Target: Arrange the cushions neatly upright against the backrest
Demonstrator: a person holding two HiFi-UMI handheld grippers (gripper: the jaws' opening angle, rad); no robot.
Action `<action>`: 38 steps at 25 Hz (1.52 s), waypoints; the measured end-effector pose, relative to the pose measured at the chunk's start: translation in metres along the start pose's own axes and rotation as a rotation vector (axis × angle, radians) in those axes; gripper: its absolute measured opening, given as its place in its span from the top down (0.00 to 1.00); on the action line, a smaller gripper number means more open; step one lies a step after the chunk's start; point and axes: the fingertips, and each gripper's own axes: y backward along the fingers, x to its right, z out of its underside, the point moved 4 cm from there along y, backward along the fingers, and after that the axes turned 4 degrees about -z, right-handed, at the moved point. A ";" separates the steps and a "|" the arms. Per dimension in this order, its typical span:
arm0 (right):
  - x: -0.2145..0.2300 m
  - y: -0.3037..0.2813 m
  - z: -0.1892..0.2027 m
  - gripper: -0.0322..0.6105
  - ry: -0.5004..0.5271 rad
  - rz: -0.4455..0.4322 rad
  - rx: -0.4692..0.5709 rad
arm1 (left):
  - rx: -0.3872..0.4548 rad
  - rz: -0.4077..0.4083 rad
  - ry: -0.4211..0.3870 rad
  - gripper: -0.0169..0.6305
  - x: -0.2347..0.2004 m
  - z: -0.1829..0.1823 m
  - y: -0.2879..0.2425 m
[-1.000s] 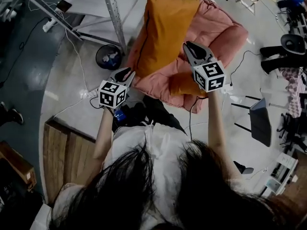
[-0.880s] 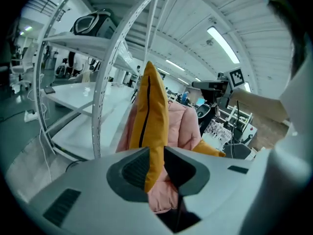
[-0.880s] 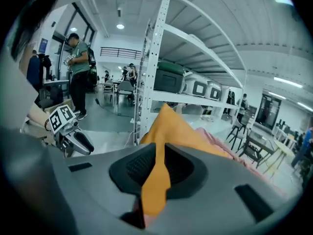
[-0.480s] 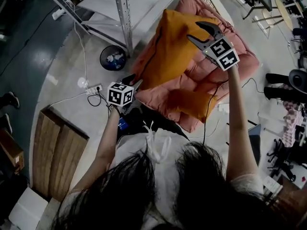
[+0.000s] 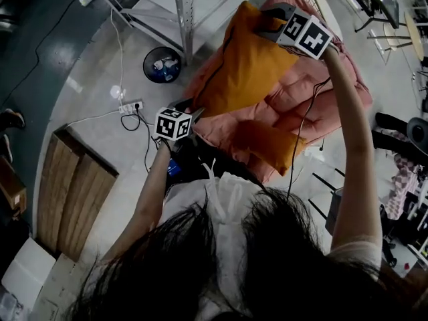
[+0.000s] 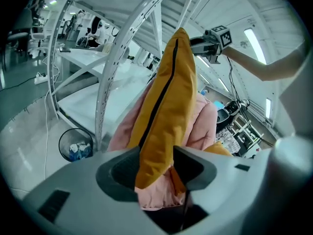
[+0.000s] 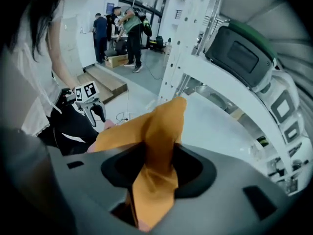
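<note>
1. Orange fabric fills the right gripper: its jaws, just closing, pinch the top corner of the orange cushion.
2. Lower down, the left gripper has jaws just opening, apart astride the cushion's bottom edge.
3. That cushion stands on edge, long axis upright, against the pink sofa backrest.

Glossy grey concrete floor. White perforated steel rack post, with a round black waste bin holding rubbish near its foot. White power strip with trailing cables. Brown wooden plank platform lower left. Long ceiling strip lights lit.
</note>
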 end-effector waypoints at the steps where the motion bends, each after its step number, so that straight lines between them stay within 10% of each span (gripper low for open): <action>1: -0.001 -0.003 0.000 0.67 -0.001 0.018 -0.019 | -0.007 0.000 0.003 0.65 0.000 0.003 -0.001; 8: -0.017 0.033 0.018 0.77 -0.233 0.037 0.086 | -0.061 0.014 0.004 0.61 0.005 0.016 -0.005; 22: -0.060 0.117 0.035 0.80 -0.353 0.112 0.164 | -0.322 0.081 -0.087 0.48 -0.003 0.074 -0.023; 33: -0.114 0.219 0.021 0.83 -0.369 0.254 0.291 | 0.007 -0.057 0.097 0.45 -0.040 -0.006 -0.017; 38: -0.131 0.272 0.016 0.86 -0.350 0.358 0.314 | 0.136 0.045 0.109 0.41 -0.049 -0.052 -0.016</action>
